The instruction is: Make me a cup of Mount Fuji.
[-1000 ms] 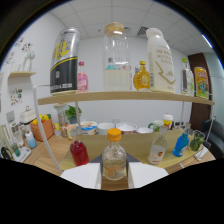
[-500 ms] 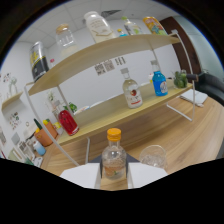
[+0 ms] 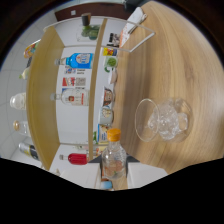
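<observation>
A small clear bottle (image 3: 114,159) with an orange cap and pale liquid sits between the two light fingers (image 3: 146,173), and my gripper (image 3: 114,171) is shut on it. The whole scene appears turned a quarter, so the gripper and bottle are rolled onto their side. Just ahead and to one side of the bottle's cap, a clear stemmed glass (image 3: 167,119) filled with ice cubes stands on the wooden table (image 3: 170,55). The cap is close to the glass rim but apart from it.
Beyond the bottle, two wooden shelves (image 3: 40,100) hold several bottles: a blue one (image 3: 80,60), a clear one with a red label (image 3: 75,96), a red one (image 3: 77,159) and a green one (image 3: 90,32). A white wire rack (image 3: 136,31) stands farther along the table.
The gripper has rolled further with the bottle, so the shelves now run upright in the view. The ice-filled glass has come nearer and larger, next to the bottle's cap.
</observation>
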`<state>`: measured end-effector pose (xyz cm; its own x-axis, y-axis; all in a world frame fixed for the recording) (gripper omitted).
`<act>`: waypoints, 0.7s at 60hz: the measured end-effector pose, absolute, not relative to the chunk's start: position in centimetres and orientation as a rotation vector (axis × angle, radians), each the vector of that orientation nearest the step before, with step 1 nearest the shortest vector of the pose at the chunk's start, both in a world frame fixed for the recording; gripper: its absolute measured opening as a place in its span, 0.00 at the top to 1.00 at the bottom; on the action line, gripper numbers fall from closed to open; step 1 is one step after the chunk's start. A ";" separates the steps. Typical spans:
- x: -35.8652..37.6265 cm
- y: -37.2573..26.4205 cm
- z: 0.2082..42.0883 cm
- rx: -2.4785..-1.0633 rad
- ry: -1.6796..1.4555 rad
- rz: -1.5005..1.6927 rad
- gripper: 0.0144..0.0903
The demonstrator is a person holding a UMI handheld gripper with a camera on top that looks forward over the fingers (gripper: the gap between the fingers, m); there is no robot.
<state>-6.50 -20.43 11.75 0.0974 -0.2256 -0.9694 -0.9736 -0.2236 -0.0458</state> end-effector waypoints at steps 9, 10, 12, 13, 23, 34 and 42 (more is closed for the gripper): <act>-5.7 -20.1 12.0 -1.411 1.393 1.370 0.73; -5.6 -20.0 12.1 -1.397 1.405 1.383 0.73; -5.6 -20.0 12.3 -1.370 1.421 1.418 0.73; -5.6 -20.0 12.3 -1.359 1.429 1.432 0.73; -5.5 -19.9 12.7 -1.292 1.480 1.516 0.73; -5.3 -20.3 13.2 -1.332 1.437 1.471 0.73; -6.2 -20.8 15.7 -1.519 1.173 1.205 0.73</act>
<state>-6.20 -20.80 15.67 0.0964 -0.1611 -0.9822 -0.9777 -0.2004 -0.0630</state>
